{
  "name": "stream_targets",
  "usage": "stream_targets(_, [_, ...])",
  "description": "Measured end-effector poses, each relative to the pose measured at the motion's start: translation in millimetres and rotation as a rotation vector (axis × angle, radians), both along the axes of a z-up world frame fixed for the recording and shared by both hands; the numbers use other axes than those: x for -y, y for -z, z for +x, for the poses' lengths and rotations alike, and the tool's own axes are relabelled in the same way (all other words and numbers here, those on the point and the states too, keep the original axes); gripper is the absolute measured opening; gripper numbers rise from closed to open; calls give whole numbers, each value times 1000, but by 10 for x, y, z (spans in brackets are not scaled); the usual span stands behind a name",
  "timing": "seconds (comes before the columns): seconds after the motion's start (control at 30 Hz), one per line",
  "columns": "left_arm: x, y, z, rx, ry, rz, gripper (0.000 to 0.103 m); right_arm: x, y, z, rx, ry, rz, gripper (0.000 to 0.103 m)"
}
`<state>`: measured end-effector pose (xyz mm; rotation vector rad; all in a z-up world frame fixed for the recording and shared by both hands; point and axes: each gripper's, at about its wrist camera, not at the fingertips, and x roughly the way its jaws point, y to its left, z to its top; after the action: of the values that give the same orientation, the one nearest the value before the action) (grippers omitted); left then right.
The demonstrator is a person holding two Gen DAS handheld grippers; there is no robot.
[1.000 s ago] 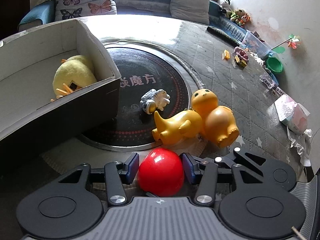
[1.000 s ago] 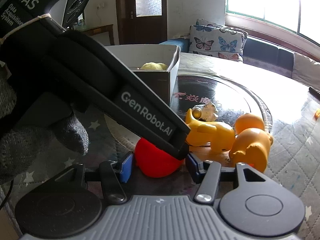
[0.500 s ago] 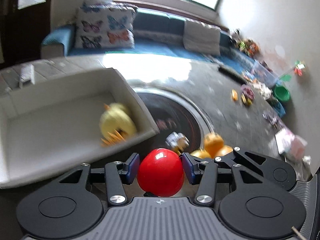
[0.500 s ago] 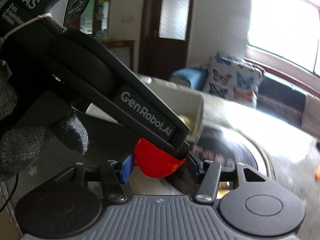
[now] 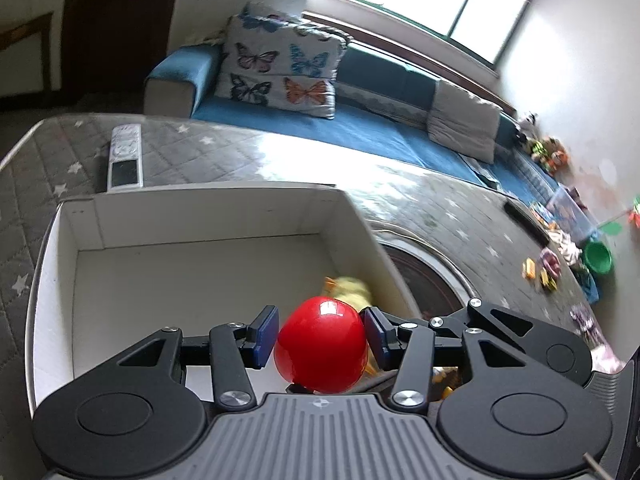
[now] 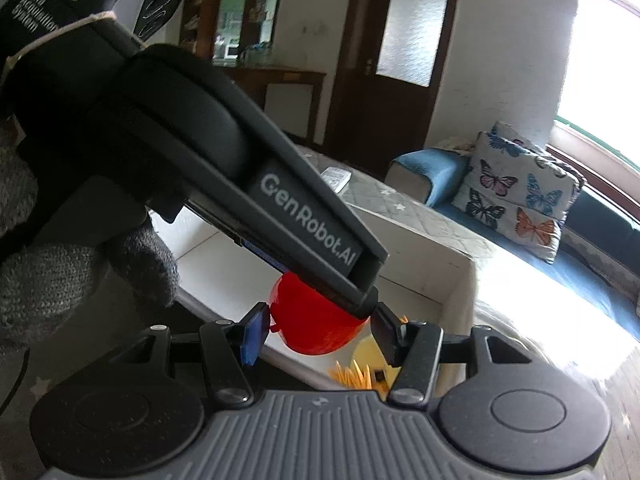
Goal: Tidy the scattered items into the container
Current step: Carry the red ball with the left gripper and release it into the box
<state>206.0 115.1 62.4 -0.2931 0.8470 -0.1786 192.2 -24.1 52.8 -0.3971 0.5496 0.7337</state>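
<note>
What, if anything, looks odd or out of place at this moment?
Both tongs crowd one red ball above the white box. The left tongs clamp it, and the right tongs bracket the same ball, with the left tongs crossing in front. Whether the right pads press is unclear. Nothing looks spilled or damaged.

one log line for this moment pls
left gripper: jaws shut on red ball | right gripper: flanks ball, contact unclear | ball above white box | yellow plush inside

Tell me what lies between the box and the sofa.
A white remote lies on the table between the box and the sofa. The left wrist view shows it clearly.
</note>
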Motion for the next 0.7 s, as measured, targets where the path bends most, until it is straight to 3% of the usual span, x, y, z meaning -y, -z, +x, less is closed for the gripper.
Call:
stream_targets(0.33, [-277,274,242,-68,-46,-104,50,-115,169,88,-41,-12,-38,55])
stream_targets(0.5, [-309,389,328,-97,-62,-147,42,-63,200,88,-55,11,-18,55])
stream_targets(0.57, [-301,429,345,-110,-59,-162,33,-31,191,62,-51,20,-12,56])
stream_targets(0.7, [-254,465,352,-121,-51,-158,33,38,155,-24,-24,47,-17,56])
